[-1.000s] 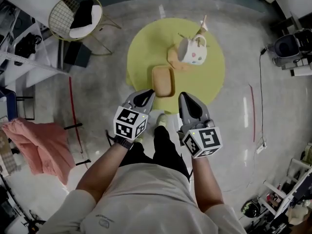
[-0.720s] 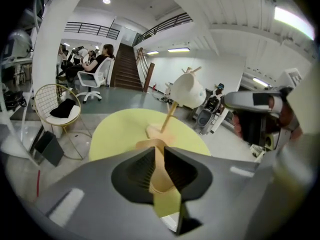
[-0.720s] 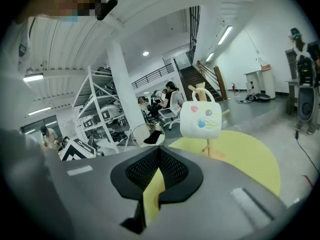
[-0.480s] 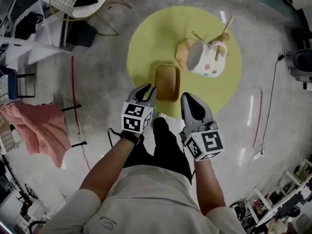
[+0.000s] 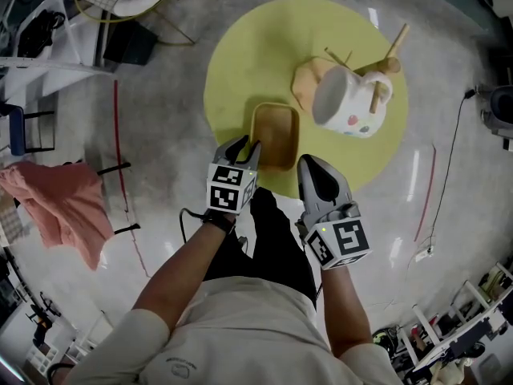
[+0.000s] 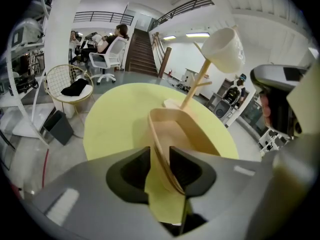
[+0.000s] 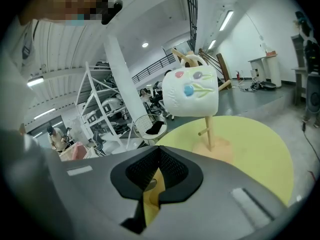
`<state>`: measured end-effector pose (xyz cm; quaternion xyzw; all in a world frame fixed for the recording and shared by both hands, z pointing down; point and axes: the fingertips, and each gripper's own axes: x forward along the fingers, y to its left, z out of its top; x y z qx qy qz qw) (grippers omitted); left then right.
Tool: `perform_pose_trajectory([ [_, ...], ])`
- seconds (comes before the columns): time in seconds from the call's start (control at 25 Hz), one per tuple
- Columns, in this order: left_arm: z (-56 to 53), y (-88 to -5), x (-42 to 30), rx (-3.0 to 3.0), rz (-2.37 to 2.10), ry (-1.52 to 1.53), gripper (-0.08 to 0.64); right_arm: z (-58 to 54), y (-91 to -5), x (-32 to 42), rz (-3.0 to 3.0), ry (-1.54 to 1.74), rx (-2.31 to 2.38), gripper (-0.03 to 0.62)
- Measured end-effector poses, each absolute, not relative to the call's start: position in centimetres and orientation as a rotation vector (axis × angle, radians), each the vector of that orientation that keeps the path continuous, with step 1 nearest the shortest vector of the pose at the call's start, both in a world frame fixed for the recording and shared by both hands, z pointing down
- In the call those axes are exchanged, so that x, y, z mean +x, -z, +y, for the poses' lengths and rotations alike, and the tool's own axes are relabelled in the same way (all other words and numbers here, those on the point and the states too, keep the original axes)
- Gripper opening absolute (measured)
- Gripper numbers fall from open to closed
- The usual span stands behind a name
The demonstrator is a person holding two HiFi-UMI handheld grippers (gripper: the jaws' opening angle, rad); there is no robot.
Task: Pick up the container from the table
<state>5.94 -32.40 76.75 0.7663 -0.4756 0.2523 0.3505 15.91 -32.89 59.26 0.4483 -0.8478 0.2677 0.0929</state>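
Container [image 5: 275,135], a tan oblong tray, lies on the round yellow table [image 5: 256,54] close to the near edge. Left claw [image 5: 244,149] is clenched on the container's near left wall; in the left gripper view the thin wall runs up between the two pads. Cannot tell whether its base is off the table. Right claw [image 5: 311,167] is clenched on nothing, pads meeting, just beside the container's near right corner. White mug [image 5: 346,103] hangs on a wooden stand [image 5: 309,83] right of the container.
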Motion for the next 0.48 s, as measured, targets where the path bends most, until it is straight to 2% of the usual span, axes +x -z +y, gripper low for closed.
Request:
perform_pose_trajectory([
  [0.32,-32.1,-78.8,5.9,1.951,-1.221,-0.717,0.080,-32.5,-60.3,16.6,-2.490,-0.807,1.353,0.011],
  [0.48,-32.1,-78.9,5.8,1.946,-1.219,-0.716,0.052,-32.2,-60.5,16.9,-2.471,-0.812,1.378,0.011],
])
